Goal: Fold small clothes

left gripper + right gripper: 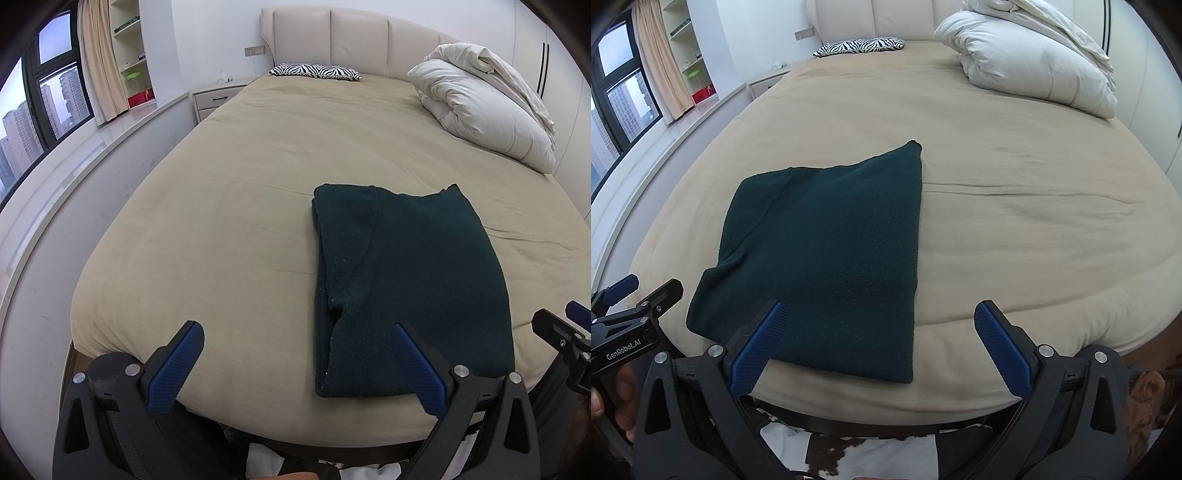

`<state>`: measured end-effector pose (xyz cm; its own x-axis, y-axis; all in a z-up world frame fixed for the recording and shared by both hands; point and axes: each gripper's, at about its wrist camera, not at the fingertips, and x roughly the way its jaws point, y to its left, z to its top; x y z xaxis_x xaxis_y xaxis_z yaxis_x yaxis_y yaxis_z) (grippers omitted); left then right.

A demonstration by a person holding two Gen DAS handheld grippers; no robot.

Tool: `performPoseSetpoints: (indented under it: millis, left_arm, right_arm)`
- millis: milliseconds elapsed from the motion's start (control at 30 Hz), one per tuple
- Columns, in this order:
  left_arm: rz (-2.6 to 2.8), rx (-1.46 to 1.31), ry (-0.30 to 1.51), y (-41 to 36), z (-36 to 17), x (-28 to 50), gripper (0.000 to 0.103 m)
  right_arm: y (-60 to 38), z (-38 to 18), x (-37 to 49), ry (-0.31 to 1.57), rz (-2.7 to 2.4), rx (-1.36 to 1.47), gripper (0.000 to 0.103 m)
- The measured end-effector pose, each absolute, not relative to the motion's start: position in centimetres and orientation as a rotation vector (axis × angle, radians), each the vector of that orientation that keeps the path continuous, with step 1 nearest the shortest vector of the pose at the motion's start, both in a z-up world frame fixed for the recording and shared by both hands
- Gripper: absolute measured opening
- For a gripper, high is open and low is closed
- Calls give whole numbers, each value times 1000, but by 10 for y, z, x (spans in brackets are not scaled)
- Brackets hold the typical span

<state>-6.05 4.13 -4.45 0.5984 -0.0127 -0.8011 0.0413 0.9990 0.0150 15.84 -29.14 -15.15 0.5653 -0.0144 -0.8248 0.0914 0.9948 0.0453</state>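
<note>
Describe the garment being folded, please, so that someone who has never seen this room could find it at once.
Start from the large bed with its tan sheet and go to its near edge. There the dark green knit garment lies folded into a flat rectangle. It is the only dark thing on the bed: the white duvet and zebra-striped pillow sit far off by the headboard.

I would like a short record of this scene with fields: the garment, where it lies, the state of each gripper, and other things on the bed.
garment: dark green knit garment, folded into a rough rectangle, lying flat
place: on the beige bed sheet, near the foot edge of the bed
left gripper: open, holding nothing, apart from the garment
right gripper: open, holding nothing
other things on bed: zebra-print pillow at the headboard; bundled white duvet on the far right side
</note>
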Motion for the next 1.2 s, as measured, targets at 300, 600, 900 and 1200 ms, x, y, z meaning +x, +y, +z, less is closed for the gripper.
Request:
performPoseSetpoints:
  millis: [300, 600, 900, 1200]
  left_arm:
    - [-33, 35, 929, 42, -45, -60, 103]
    - [-37, 38, 931, 43, -46, -61, 103]
    - [-37, 38, 931, 43, -46, -61, 103]
    - [-41, 38, 934, 44, -46, -60, 103]
  right_arm:
    - [-290, -153, 158, 970, -63, 88, 103]
    - [-289, -155, 159, 973, -60, 91, 103]
    - [-289, -155, 158, 974, -59, 92, 103]
    - [-288, -155, 158, 975, -60, 92, 103]
